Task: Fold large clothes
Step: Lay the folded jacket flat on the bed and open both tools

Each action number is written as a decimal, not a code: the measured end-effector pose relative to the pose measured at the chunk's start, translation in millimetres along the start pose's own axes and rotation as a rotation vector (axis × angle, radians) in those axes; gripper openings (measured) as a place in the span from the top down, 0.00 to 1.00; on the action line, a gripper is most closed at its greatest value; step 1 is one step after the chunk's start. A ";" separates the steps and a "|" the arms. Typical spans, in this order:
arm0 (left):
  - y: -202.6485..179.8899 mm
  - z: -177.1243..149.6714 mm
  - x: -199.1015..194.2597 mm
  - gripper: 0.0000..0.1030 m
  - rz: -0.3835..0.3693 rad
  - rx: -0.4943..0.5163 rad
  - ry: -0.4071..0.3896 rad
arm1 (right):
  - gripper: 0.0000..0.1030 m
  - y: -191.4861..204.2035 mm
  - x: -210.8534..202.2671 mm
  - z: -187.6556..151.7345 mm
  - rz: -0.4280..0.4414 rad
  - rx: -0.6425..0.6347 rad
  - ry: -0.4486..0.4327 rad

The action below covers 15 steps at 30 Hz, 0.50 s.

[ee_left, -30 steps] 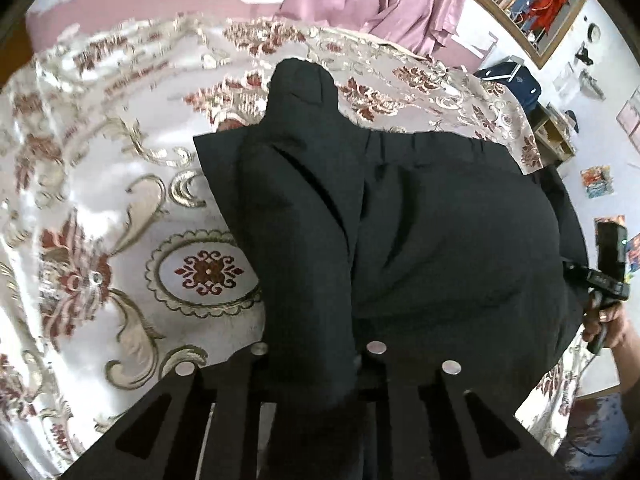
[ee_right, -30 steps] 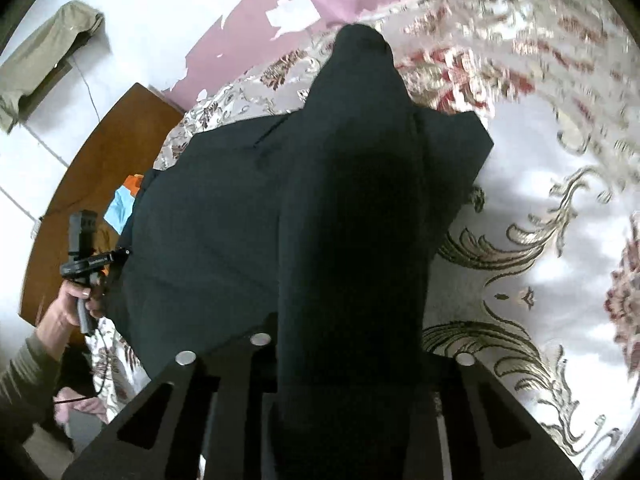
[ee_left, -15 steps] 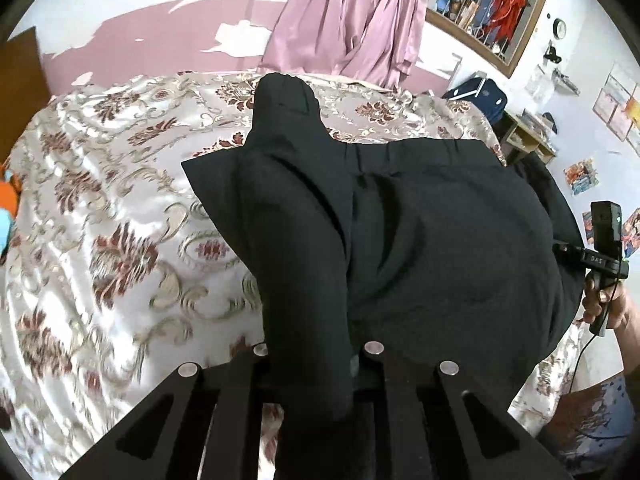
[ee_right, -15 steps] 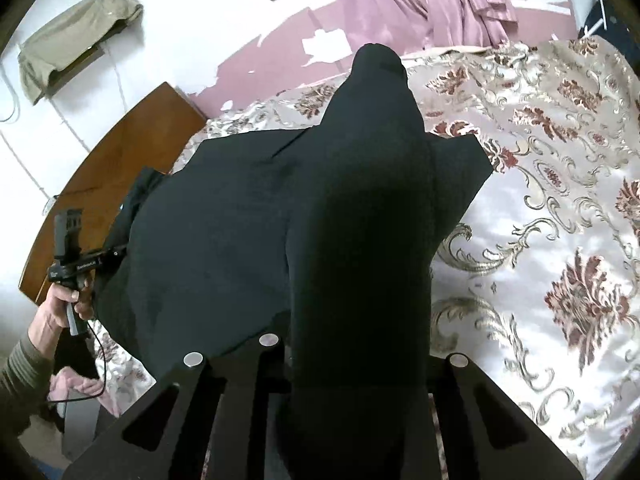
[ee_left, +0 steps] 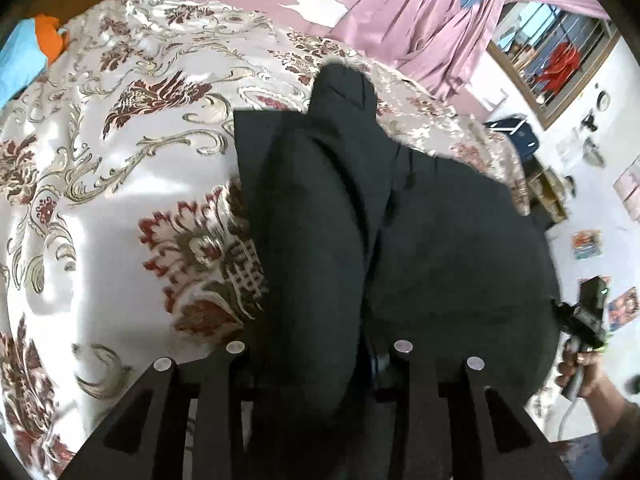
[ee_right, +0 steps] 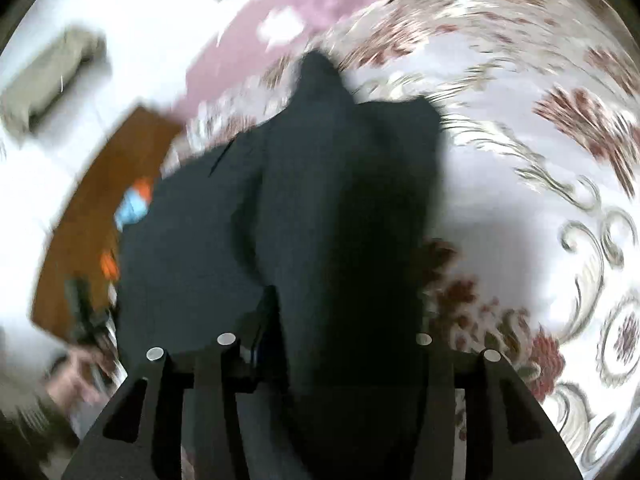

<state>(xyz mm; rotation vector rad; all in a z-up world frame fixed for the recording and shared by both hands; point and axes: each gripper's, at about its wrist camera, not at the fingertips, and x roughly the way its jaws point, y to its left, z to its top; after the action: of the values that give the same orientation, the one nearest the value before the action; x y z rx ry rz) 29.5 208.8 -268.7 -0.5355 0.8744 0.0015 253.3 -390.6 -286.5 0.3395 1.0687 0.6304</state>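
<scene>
A large black garment (ee_left: 460,248) lies spread over the floral bedspread (ee_left: 120,184). One long fold of it runs up between the fingers of my left gripper (ee_left: 319,350). The jaws are opening, and a gap shows beside the right finger (ee_left: 402,364). In the blurred right wrist view, another fold of the black garment (ee_right: 344,208) passes between the fingers of my right gripper (ee_right: 325,340). Those jaws are opening too, with a gap by the left finger (ee_right: 226,356). Both grippers are tilted down over the bed.
A hand (ee_left: 580,372) holds the other gripper's handle at the garment's right edge. Pink curtains (ee_left: 432,28) and a window stand behind the bed. A wooden headboard (ee_right: 92,216) with blue and orange cloth (ee_right: 134,200) lies left, and a dark case (ee_left: 516,136) sits beyond the bed.
Both grippers have swept across the bed with the black folds. Their fingers now stand wider apart than before. The right wrist view has become blurred by motion.
</scene>
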 end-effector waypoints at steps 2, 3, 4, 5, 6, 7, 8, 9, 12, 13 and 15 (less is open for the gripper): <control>4.6 10.4 -19.3 0.66 0.055 0.016 -0.028 | 0.57 -4.1 -17.2 6.9 -0.048 -0.032 0.013; 7.0 15.2 -29.7 0.65 0.086 0.009 -0.041 | 0.52 -6.0 -30.8 11.3 -0.097 -0.046 0.010; 6.9 18.4 -40.3 0.64 0.117 0.005 -0.053 | 0.50 -6.0 -43.4 14.5 -0.129 -0.052 0.003; 2.4 18.9 -49.3 0.59 0.163 0.014 -0.058 | 0.50 -4.2 -53.9 15.8 -0.160 -0.059 -0.005; -5.0 18.0 -57.2 0.53 0.233 0.035 -0.063 | 0.50 4.0 -68.3 16.6 -0.211 -0.089 -0.021; -17.6 14.6 -64.3 0.52 0.315 0.068 -0.059 | 0.50 16.2 -78.9 15.0 -0.264 -0.132 -0.037; -28.3 9.7 -68.5 0.51 0.344 0.095 -0.053 | 0.50 29.8 -86.3 10.4 -0.300 -0.174 -0.043; -40.1 3.6 -73.3 0.50 0.347 0.123 -0.049 | 0.48 44.0 -92.0 5.1 -0.320 -0.204 -0.044; -80.4 -21.1 -91.1 0.32 0.341 0.161 -0.074 | 0.29 90.9 -103.6 -14.8 -0.337 -0.262 -0.060; -94.7 -30.8 -97.8 0.30 0.333 0.171 -0.091 | 0.28 102.4 -106.5 -21.3 -0.328 -0.273 -0.061; -122.6 -53.9 -110.0 0.26 0.322 0.192 -0.112 | 0.28 138.0 -107.6 -42.1 -0.294 -0.288 -0.056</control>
<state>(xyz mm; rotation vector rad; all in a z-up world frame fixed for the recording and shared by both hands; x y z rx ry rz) -54.9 101.7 -161.7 -0.2095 0.8335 0.2369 137.1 -352.5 -154.4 -0.0508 0.9363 0.4989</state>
